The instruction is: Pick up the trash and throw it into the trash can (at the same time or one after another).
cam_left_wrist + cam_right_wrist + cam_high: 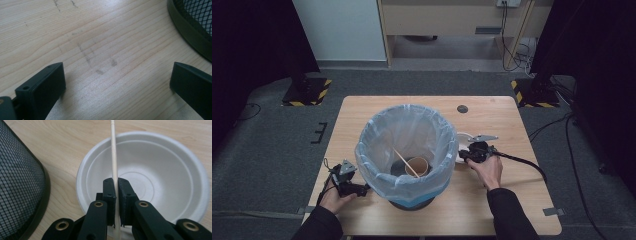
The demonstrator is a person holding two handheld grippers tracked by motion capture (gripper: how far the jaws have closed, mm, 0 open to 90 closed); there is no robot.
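High view: left gripper [362, 190] near tabletop's [512, 200] front-left corner beside lined bin [404, 150]; right gripper [463, 155] right of bin. Left gripper view: jaws wide apart, holding nothing. Right gripper view: jaws clamped on wooden stick [114, 157] over white bowl [160, 170].

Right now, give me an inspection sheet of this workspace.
Surface: light wooden table, faint scuff marks, one dark round spot.
Job's things: thin wooden stick over white paper bowl; black mesh bin lined with a pale blue plastic bag.
Clutter: brown paper cup and another wooden stick inside the bin.
Grippers: right gripper shut on the stick; left gripper open over bare wood.
Cables: black cable trailing from right gripper.
Surroundings: grey floor, striped stand bases.
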